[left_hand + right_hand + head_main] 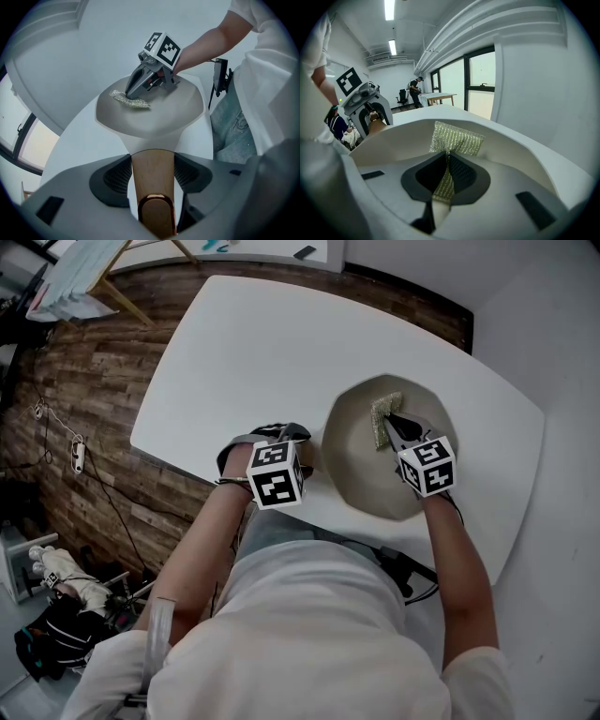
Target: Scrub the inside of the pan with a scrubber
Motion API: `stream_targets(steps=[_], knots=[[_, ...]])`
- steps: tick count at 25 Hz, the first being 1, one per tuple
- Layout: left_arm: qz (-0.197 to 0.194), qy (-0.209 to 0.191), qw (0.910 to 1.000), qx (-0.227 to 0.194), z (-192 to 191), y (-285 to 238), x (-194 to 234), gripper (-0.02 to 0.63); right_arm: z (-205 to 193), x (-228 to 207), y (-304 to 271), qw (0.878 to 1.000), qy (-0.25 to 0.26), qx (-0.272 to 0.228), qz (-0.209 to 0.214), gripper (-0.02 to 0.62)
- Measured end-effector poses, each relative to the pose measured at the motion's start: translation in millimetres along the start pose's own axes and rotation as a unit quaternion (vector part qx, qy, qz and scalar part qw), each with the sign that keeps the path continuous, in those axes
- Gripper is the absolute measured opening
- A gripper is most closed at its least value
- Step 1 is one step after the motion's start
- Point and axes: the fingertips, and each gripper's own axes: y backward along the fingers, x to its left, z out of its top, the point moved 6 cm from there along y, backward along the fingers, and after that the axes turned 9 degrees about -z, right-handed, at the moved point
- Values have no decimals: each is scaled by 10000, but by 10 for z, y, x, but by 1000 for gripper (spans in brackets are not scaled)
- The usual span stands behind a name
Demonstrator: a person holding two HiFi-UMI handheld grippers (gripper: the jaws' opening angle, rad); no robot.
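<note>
A beige pan (361, 465) (161, 115) (511, 150) rests on the white table (253, 352). Its wooden handle (152, 176) (376, 125) is clamped between the jaws of my left gripper (286, 451) (153, 187), which is shut on it. My right gripper (392, 423) (446, 176) reaches into the pan and is shut on a green glittery scrubber (384, 418) (130, 99) (454, 140). The scrubber lies against the pan's inner wall on the far side.
The table's edge (178, 460) runs just left of my left gripper, above a wood floor (84, 399). A cable (66, 442) lies on that floor. A white wall (543, 89) stands close behind the pan. A person (414, 89) is at a distant table.
</note>
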Motion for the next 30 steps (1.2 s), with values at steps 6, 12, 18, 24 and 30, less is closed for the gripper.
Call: stream_targets(steps=[6,12,18,24,30], knots=[[-8,-41,10000,13,-1,-2,1,276,52,28,-73,9998,159,-88,-119,32],[-17,-61,10000,25,13,-9,5,276,149,-11,-131,9990,303,-200,-245,32],[-19,-102,9999,43,14,-10,26,276,218,-86,-221,9983,399,-201,-379,32],[-8,-203,9998,88,-3,-8,13,276,239,-125,-265,9979,391,-178,-493,33],[45,-454,9988,182,-19,6,8,272,239,-239,-293,9968,209,-108,-759,35]])
